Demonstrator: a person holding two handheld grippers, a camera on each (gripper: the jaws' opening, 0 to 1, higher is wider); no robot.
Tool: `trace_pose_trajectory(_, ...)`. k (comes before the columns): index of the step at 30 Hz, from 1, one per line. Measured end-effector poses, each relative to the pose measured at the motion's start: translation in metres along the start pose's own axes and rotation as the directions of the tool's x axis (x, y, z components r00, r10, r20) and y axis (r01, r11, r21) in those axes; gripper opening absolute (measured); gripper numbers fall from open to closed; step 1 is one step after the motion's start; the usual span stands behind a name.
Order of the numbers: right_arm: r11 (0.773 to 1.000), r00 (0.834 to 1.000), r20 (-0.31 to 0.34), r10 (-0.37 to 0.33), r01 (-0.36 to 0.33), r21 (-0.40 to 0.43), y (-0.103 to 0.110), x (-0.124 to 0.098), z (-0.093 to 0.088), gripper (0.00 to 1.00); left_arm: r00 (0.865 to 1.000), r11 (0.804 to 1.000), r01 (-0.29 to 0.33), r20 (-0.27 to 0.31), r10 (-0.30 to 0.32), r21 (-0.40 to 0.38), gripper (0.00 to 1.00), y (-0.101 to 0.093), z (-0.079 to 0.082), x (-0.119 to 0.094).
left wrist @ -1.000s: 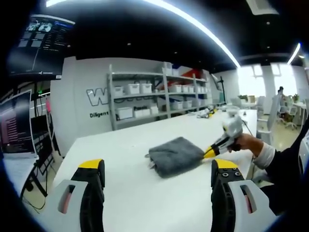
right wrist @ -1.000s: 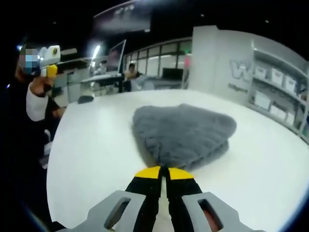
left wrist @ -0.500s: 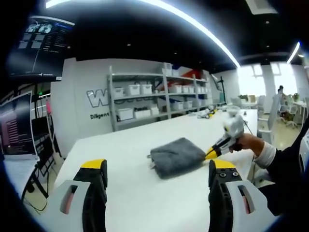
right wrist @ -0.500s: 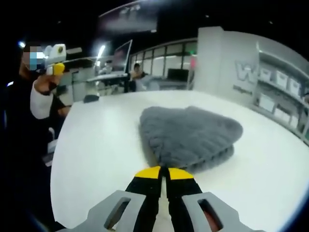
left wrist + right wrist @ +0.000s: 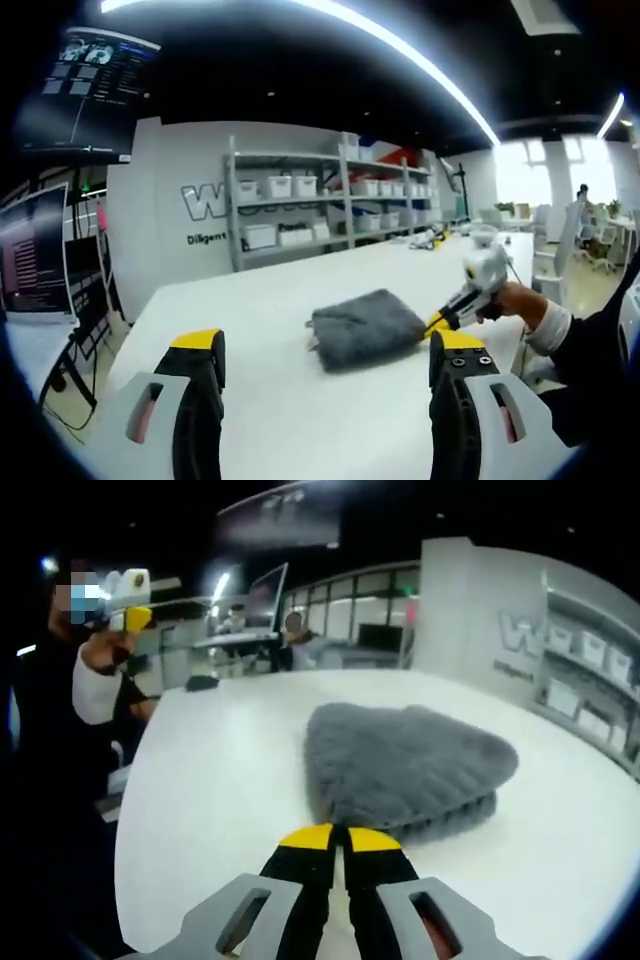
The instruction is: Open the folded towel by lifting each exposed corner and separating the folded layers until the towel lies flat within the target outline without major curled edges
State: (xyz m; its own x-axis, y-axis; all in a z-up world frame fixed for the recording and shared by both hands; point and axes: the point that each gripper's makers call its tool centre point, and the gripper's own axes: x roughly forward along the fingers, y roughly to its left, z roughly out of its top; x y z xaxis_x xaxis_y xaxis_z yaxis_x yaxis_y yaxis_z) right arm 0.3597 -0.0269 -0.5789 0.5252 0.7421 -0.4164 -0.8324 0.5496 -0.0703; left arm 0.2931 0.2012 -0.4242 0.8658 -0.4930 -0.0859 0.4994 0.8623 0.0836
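Item 1, white table point(image 5: 300, 420): carries the folded grey towel point(image 5: 405, 765), which lies flat at 12 o'clock, just beyond the right gripper point(image 5: 338, 838). Item 2, right gripper: jaws together at the towel's near edge; whether fabric is pinched cannot be told. Item 3, left gripper point(image 5: 325, 345): jaws wide apart, towel well off at 12 o'clock, so the right hand is nearer.
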Motion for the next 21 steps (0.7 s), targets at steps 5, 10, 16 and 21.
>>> trace_pose_trajectory(5, 1.000, 1.000, -0.004, 0.008, -0.008, -0.007, 0.003, 0.001, 0.000, 0.00, 1.000, 1.000, 0.006, -0.006, -0.006, -0.008, 0.81, -0.001, -0.003, 0.003)
trace_pose_trajectory(10, 1.000, 1.000, 0.000, 0.016, -0.016, -0.001, 0.005, 0.001, 0.002, 0.00, 1.000, 1.000, 0.008, -0.008, -0.008, -0.029, 0.82, -0.001, -0.004, 0.004)
trace_pose_trajectory(16, 0.999, 0.999, 0.002, 0.033, -0.033, -0.008, 0.012, 0.003, 0.005, 0.00, 1.000, 0.999, 0.008, -0.008, -0.009, -0.048, 0.86, -0.001, -0.004, 0.002)
trace_pose_trajectory(21, 0.999, 0.999, -0.005, 0.045, -0.046, -0.018, 0.017, 0.006, 0.005, 0.00, 1.000, 0.999, 0.007, -0.003, -0.007, -0.049, 0.86, -0.001, -0.003, 0.002)
